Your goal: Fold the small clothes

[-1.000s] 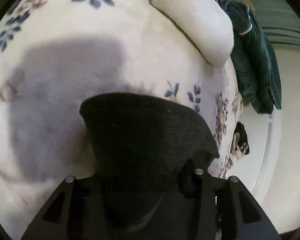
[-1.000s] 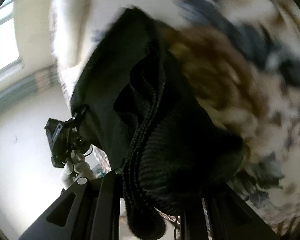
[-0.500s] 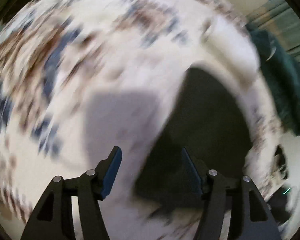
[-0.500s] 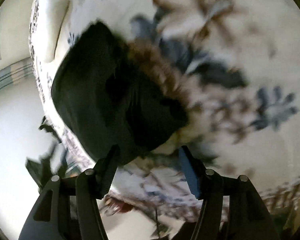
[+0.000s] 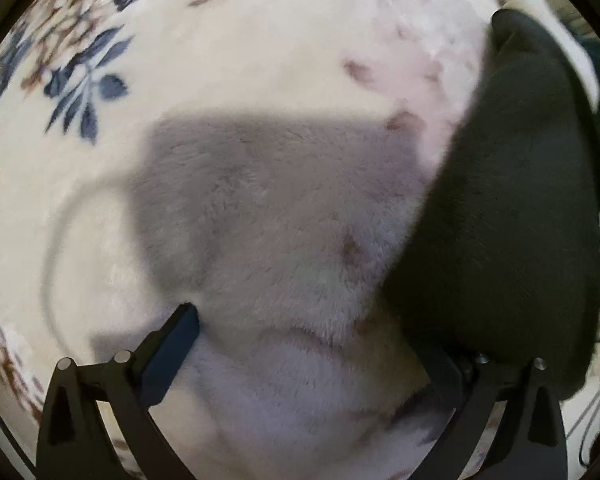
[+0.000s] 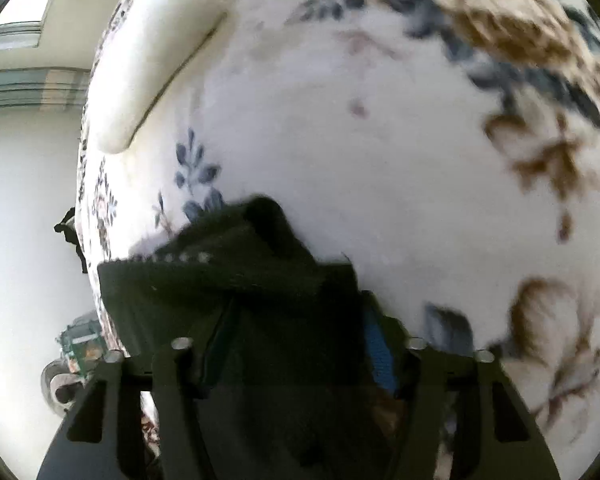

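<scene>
Since the left gripper (image 5: 304,344) had dark knit filling its jaws 1 second ago and now has only blanket between them, it has let go: the jaws have just been opening and stand wide, holding nothing. Its tips sit right down at the floral blanket (image 5: 260,60), possibly touching the pile.

Right gripper (image 6: 296,320) went the other way. Half a second ago it was open with the garment ahead of it; its jaws have just been closing and now look clamped on the black knit garment (image 6: 228,280), ribbed edge bunched across both fingers. That view is blurred, so the pad contact is a best read.

Judgement: handover from left to right, likely a re-grip to lay out or pull over the next fold. Fold not done yet.

Positions, relative to the white pillow (image 6: 148,60):
- In the right wrist view the garment is well below the pillow, near the bed edge, in the right jaws.
- In the left wrist view the garment (image 5: 520,200) starts just under the pillow (image 5: 548,12) and runs down past the left gripper's right finger, outside the jaws.
</scene>
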Demonstrator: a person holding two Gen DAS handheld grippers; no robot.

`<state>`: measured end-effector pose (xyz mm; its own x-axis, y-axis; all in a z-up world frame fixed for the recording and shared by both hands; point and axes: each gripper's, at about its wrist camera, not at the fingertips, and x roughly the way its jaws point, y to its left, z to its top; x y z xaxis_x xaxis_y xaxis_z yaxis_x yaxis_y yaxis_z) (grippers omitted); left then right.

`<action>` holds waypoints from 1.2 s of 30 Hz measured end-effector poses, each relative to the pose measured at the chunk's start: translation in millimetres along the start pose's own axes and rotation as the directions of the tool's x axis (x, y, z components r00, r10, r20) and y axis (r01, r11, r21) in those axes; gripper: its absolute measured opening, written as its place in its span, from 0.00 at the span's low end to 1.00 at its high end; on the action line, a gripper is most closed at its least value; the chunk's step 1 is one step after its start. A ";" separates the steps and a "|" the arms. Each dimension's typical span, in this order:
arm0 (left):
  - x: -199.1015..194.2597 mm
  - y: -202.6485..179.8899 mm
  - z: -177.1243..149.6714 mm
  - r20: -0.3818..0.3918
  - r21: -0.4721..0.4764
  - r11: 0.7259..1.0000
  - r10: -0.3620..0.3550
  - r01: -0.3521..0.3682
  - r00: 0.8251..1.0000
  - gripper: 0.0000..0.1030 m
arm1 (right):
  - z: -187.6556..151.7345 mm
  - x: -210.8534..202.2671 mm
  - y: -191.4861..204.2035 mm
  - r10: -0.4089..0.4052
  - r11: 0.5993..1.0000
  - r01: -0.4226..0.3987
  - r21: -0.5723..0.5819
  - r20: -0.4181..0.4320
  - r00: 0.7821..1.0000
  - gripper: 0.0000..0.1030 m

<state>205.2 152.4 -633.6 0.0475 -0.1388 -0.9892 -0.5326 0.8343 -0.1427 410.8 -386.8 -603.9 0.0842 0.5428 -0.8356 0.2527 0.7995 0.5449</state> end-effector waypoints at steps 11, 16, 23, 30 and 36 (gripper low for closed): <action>-59.8 -22.9 7.1 0.086 0.072 0.996 0.041 -0.047 0.995 0.99 | 34.2 -7.3 44.2 -0.112 0.993 0.115 -0.030 0.070 0.991 0.14; -88.3 -19.5 0.1 0.140 0.046 0.999 0.017 -0.024 0.990 0.99 | 20.4 -37.0 26.8 -0.082 0.997 0.082 0.008 -0.002 0.997 0.53; -94.5 -21.5 15.0 0.146 0.027 1.000 0.002 -0.006 0.989 0.99 | -59.5 -28.1 -18.2 -0.095 0.993 0.108 0.053 -0.212 0.973 0.53; -93.2 -43.4 26.4 0.141 0.067 0.998 -0.027 0.018 0.990 0.99 | -113.7 -51.5 -14.1 -0.180 0.983 0.179 0.050 0.027 0.983 0.11; -95.8 -50.0 34.9 0.140 0.092 0.995 -0.051 0.038 0.989 0.99 | -126.9 -70.3 -21.3 -0.250 0.968 0.249 0.043 0.016 0.968 0.11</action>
<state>256.8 142.5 -532.9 0.1926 -0.1047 -0.9757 -0.4508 0.8737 -0.1827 277.2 -409.3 -547.8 0.0338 0.3219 -0.9462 0.3074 0.8975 0.3163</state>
